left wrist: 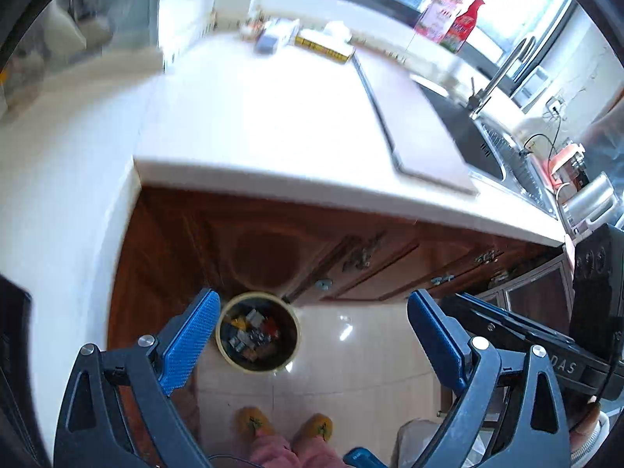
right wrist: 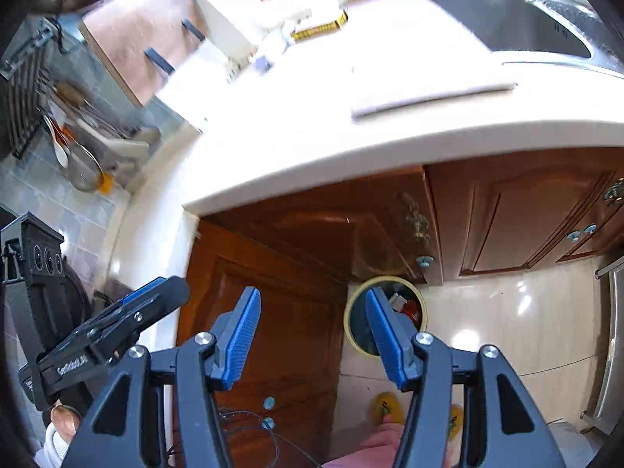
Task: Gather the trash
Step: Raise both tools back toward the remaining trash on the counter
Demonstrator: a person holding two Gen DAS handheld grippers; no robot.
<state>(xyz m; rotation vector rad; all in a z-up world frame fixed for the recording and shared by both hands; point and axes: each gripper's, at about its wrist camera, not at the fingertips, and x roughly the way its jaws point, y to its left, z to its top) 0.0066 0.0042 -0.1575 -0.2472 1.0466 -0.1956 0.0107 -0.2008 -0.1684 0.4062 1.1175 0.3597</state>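
A round yellow-rimmed trash bin [left wrist: 258, 331] stands on the tiled floor by the wooden cabinets, with several scraps of trash inside. My left gripper [left wrist: 312, 304] hangs high above it, open wide, nothing between its blue pads. In the right wrist view the same bin [right wrist: 405, 304] shows partly behind a blue fingertip [right wrist: 384, 331]. My right gripper [right wrist: 312, 304] is open and empty too. Each gripper shows in the other's view: the right gripper [left wrist: 507, 323] at the right, the left gripper [right wrist: 128, 312] at the left.
A white countertop [left wrist: 273, 117] juts out above the cabinets [right wrist: 507, 214], bearing a pale cutting board [left wrist: 413, 124], a sink [right wrist: 518, 27] and small boxes at the back. A person's yellow slippers [left wrist: 284, 425] stand on the floor [right wrist: 507, 312]. Utensils hang on the tiled wall [right wrist: 78, 148].
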